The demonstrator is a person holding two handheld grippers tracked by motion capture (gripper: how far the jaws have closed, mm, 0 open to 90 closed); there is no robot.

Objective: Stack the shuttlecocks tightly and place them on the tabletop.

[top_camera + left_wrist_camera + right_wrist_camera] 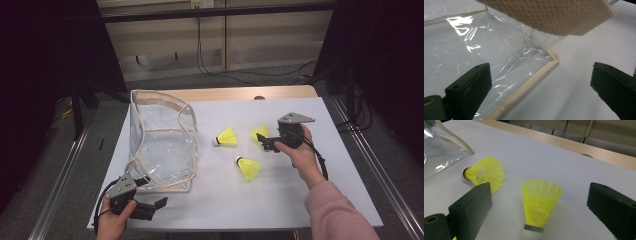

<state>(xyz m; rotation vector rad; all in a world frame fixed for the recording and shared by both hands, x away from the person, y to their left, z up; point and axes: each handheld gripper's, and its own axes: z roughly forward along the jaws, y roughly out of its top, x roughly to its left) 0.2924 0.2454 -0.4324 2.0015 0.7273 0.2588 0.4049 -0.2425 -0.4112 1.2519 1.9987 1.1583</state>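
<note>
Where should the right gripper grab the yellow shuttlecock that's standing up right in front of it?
Probably the lower skirt of the upright shuttlecock, just above its cork base. The right gripper already straddles it with open jaws, so closing level from both sides suits the narrow, stiffer end.

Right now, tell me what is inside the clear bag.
Nothing shows inside the clear bag; through its plastic only the white table shows. All three yellow shuttlecocks lie outside.
</note>
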